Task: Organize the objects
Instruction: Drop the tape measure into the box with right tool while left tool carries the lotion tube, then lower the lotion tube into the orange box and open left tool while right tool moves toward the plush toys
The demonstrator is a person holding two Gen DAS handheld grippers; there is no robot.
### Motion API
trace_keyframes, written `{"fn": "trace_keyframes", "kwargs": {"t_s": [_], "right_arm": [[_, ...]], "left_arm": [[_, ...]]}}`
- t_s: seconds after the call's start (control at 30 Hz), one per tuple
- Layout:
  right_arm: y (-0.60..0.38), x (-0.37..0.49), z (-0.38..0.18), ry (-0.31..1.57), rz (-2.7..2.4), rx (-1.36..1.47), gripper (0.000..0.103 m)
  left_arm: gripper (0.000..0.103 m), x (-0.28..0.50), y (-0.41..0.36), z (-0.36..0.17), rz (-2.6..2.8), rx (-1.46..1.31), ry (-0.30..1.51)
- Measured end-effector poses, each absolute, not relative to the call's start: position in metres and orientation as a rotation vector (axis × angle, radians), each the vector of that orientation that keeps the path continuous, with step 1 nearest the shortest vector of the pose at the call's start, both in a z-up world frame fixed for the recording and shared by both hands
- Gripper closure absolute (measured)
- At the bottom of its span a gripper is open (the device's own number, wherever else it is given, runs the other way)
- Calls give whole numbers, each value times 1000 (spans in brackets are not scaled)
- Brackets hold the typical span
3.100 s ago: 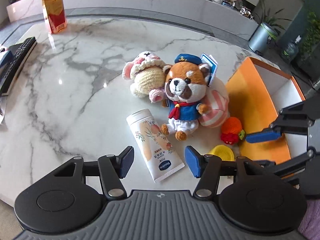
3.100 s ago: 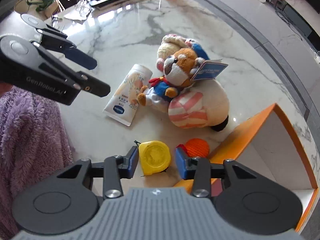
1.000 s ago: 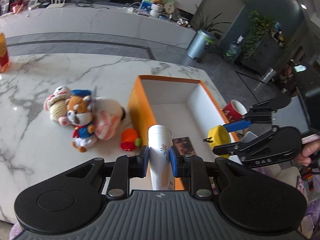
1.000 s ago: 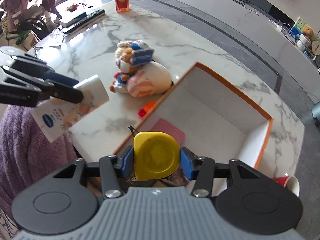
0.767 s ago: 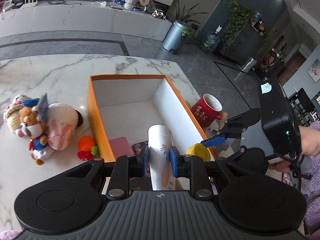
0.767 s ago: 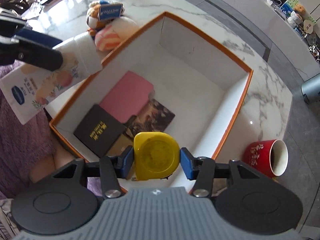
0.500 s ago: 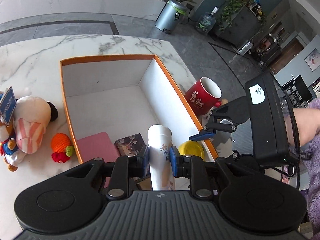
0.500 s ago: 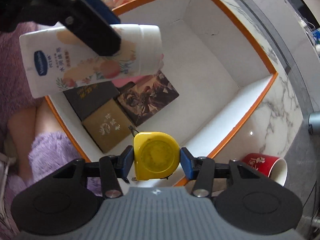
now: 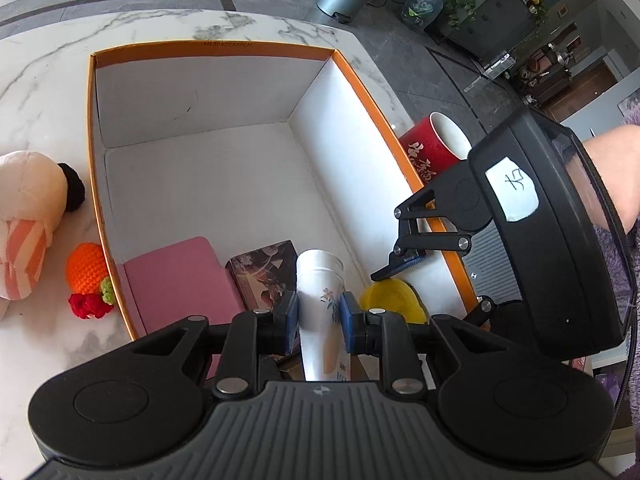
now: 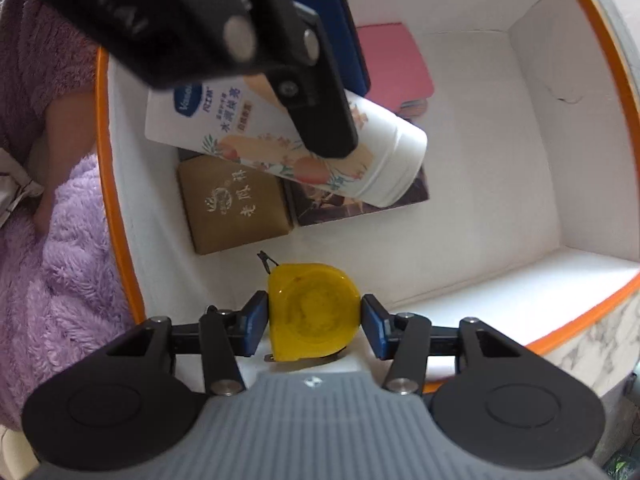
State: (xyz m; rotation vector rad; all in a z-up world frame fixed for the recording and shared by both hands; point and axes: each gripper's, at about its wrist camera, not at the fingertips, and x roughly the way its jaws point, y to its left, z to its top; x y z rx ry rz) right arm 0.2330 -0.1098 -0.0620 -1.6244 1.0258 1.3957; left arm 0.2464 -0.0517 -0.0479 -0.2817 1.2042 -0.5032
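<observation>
**Two grippers lowering items into the box**

Both claws are working inside the box (image 9: 93,128). The left gripper (image 9: 319,317) is pinching the tube (image 10: 280,136) above the books (image 10: 234,208); the right gripper (image 10: 314,322) is pinching the tape measure (image 10: 312,312) near the box's corner. Risk: the crossing arms may be colliding, or the tube could be landing askew on the books.

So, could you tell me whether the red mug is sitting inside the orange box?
No, the red mug stands on the table outside the orange box, just beyond its right wall.
</observation>
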Motion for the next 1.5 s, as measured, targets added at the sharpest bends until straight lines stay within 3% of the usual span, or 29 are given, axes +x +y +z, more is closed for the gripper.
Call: {"fn": "trace_keyframes", "kwargs": {"t_s": [0.23,0.3,0.33,0.37,0.43,0.47,0.5,0.53,0.67,1.03,1.37,1.5], "right_arm": [[-106,235,-64,1055,1428,-1662,46],[-108,236,-60,1072,1445,-1643,23],[-110,235,-58,1055,1448,-1640,24],[-110,234,-56,1023,1432,-1641,28],[-108,237,-55,970,1357,-1625,50],[-107,239,-56,949,1320,-1610,71],[-106,240,-57,928,1299,-1597,83],[-106,240,-60,911,1290,-1594,85],[-108,233,-79,870,1283,-1657,92],[-112,236,-120,954,1287,-1752,92],[-118,238,-112,969,1351,-1625,93],[-125,240,-100,929,1330,-1565,93]], "left_arm": [[77,247,-45,-53,-501,-298,1218],[77,247,-44,-54,-502,-301,1221],[77,247,-44,-54,-503,-304,1220],[77,246,-44,-54,-504,-308,1219],[77,246,-42,-53,-502,-315,1216],[77,245,-41,-53,-499,-314,1215],[77,245,-41,-53,-496,-313,1216],[77,242,-39,-53,-493,-313,1218],[77,242,-42,-54,-492,-305,1233],[76,234,-42,-55,-510,-263,1262],[75,223,-47,-52,-535,-231,1303],[70,209,-48,-47,-544,-215,1315]]}}
